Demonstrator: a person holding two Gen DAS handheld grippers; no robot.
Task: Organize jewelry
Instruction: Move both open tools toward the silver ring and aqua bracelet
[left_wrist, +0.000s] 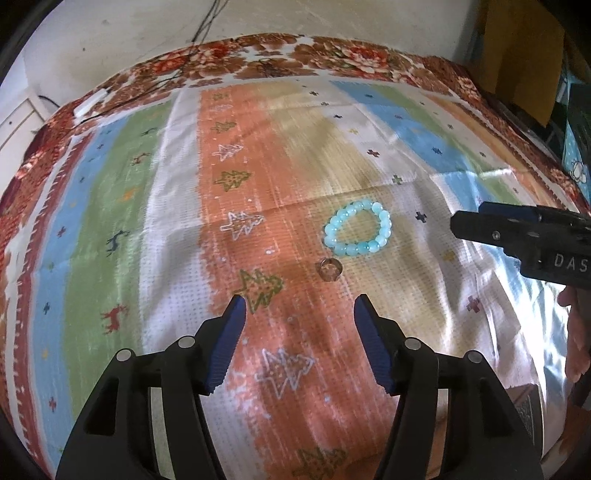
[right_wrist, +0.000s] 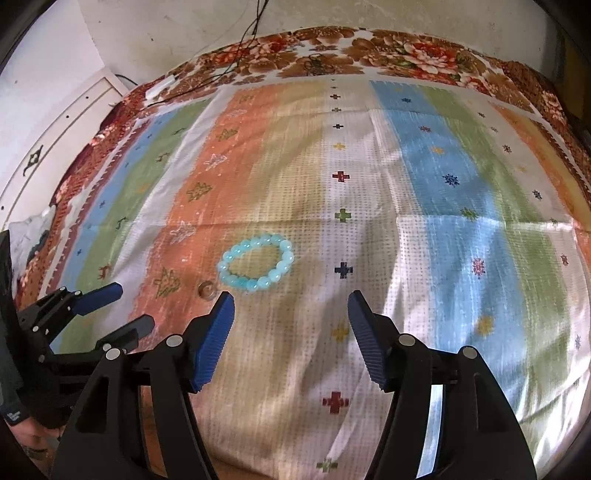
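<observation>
- Left tool (left_wrist: 299, 306): released, blue pads spread wide, nothing between them. It hovers above the orange stripe of the patterned cloth (left_wrist: 177, 206).
- Right tool (right_wrist: 290, 302): released likewise, pads wide apart and empty, above the pale cross-marked stripe of the cloth.
- Bead bracelet (left_wrist: 356, 227): pale turquoise beads in a closed loop, lying flat on the cloth. In the left wrist view it sits at about 1 o'clock from the left tool's gap; in the right wrist view it lies at about 11 o'clock from the right tool, near the left fingertip.
- Ring (left_wrist: 330, 268): a small band, apparently metallic though the view is too soft to be sure, lying on the orange stripe just beside the bracelet at its 7 o'clock, not touching it. In the right wrist view it sits just beyond the right tool's left fingertip.
- In the left wrist view the right tool enters from 3 o'clock, seen side-on; the two tools are apart.
- A floral bedspread (right_wrist: 424, 48) borders the cloth at 12 o'clock, with black cables (right_wrist: 236, 62) lying across its far edge.
</observation>
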